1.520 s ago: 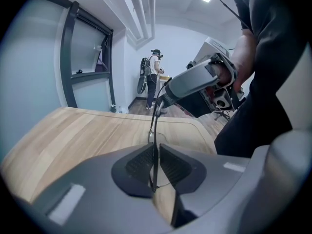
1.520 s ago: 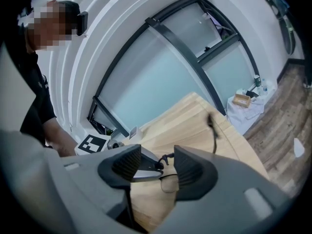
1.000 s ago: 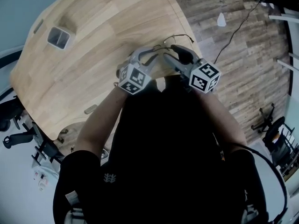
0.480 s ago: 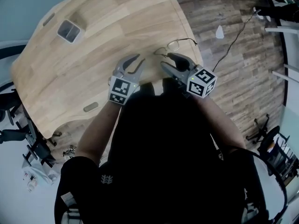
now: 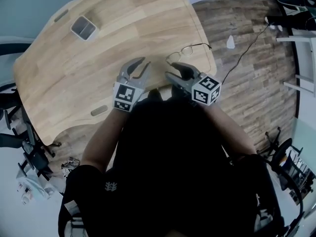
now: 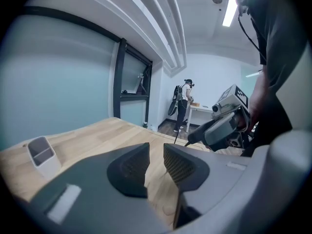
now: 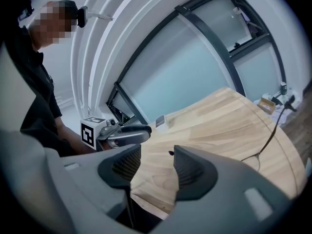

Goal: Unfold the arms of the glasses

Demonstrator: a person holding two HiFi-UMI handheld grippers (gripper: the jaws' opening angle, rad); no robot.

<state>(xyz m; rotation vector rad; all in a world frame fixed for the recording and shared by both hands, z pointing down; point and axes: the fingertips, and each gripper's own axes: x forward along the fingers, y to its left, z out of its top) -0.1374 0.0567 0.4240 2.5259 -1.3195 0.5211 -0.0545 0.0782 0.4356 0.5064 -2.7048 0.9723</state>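
Note:
Thin wire-framed glasses (image 5: 183, 52) lie on the wooden table (image 5: 113, 48) near its right front edge, with one arm stretched out to the right. In the right gripper view the glasses (image 7: 261, 150) show at the right, lying free. My left gripper (image 5: 141, 63) hovers left of them, jaws parted with nothing between (image 6: 156, 152). My right gripper (image 5: 173, 69) hangs just in front of the glasses, apart from them. It is open and empty too (image 7: 157, 162). Each gripper sees the other across the gap.
A small grey holder (image 5: 83, 27) stands at the far left of the table, also seen in the left gripper view (image 6: 41, 155). A grey slot (image 5: 98, 110) sits in the front edge. A cable (image 5: 247, 43) runs over the wood floor at the right. A person (image 6: 183, 101) stands far off.
Both grippers have drawn back from the glasses and spread apart, the left one going left and up. The glasses stay on the table with no gripper on them.

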